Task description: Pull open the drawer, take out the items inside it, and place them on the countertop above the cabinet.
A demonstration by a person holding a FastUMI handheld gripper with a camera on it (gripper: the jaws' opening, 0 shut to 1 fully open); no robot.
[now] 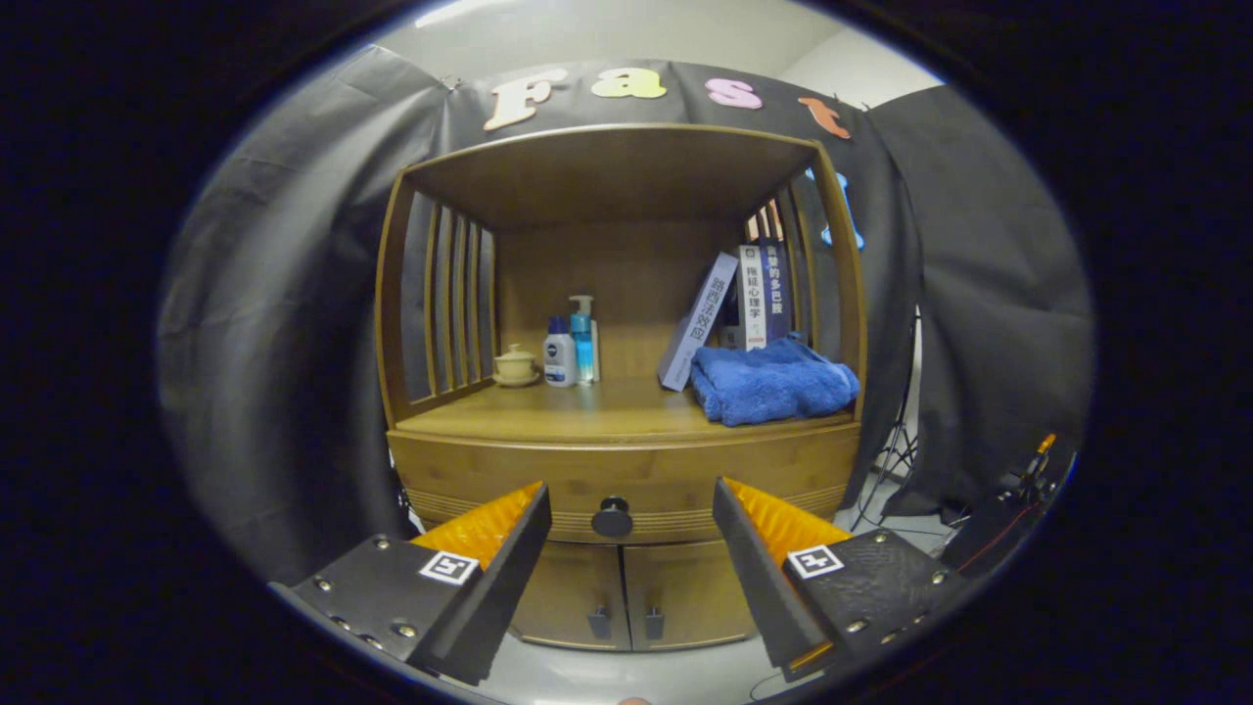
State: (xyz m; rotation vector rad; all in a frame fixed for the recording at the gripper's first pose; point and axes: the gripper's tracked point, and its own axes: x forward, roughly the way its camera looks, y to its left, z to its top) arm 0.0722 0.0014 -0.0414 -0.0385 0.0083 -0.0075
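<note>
The claw (626,509) hangs wide open in front of the cabinet (626,470), touching nothing. The drawer (529,470) is closed, its round knob (613,516) between and beyond the fingers. On the counter (587,409) lie a blue towel (773,384), bottles (571,351), a cup (515,365) and books (754,294).

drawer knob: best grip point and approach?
Grip the round drawer knob itself, coming straight in from the front. It juts from the middle of the closed drawer front, and the open claw already frames it, one finger on each side, still short of contact.
</note>
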